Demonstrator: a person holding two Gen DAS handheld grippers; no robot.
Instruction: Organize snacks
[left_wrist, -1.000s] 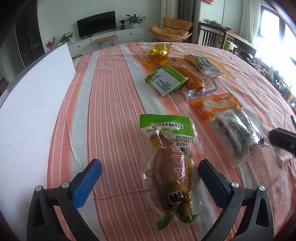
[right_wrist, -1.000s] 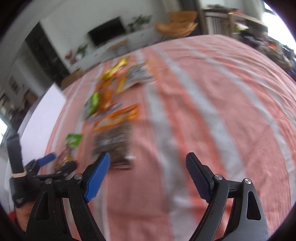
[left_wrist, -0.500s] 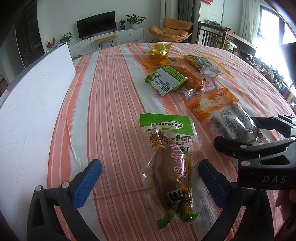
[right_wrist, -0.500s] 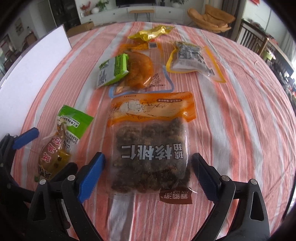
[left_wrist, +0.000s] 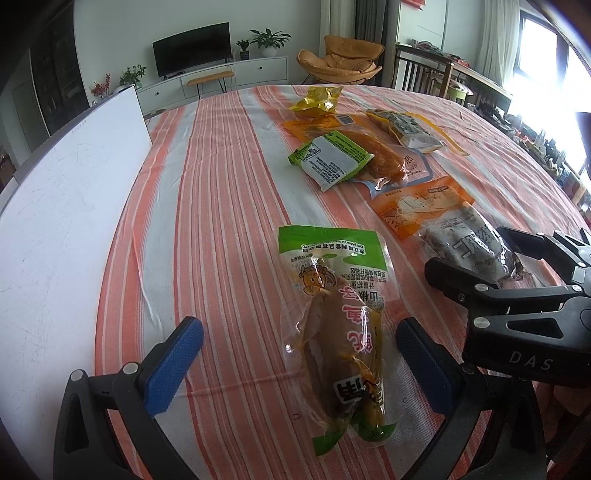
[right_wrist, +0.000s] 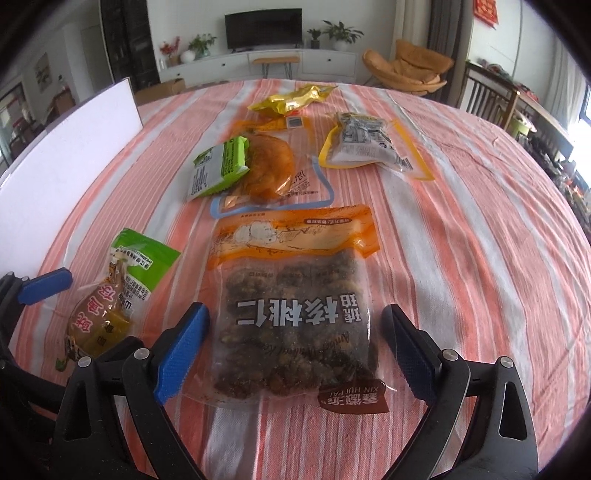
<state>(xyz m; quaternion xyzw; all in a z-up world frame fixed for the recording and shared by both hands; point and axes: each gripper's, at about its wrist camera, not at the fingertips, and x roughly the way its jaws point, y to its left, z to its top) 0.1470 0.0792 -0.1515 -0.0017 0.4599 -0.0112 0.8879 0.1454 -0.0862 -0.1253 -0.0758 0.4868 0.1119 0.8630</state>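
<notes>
A clear pack with a green top and a brown chicken piece (left_wrist: 340, 332) lies flat on the striped cloth between the blue pads of my left gripper (left_wrist: 299, 365). That gripper is open and its pads stand clear of the pack. My right gripper (right_wrist: 295, 354) is also open, wide, straddling the near end of an orange-topped walnut pack (right_wrist: 295, 295) without pressing it. In the left wrist view the right gripper (left_wrist: 469, 251) shows at the right edge over the same walnut pack (left_wrist: 436, 206).
Farther back lie a small green pack (right_wrist: 218, 166), an orange pastry pack with a blue border (right_wrist: 273, 170), a yellow-edged pack (right_wrist: 369, 147) and a golden pack (right_wrist: 291, 99). A white board (right_wrist: 66, 147) stands along the table's left side.
My right gripper swung in from the right, came down over the walnut pack and spread its jaws wider. The left gripper and the green-topped pack stayed put.
</notes>
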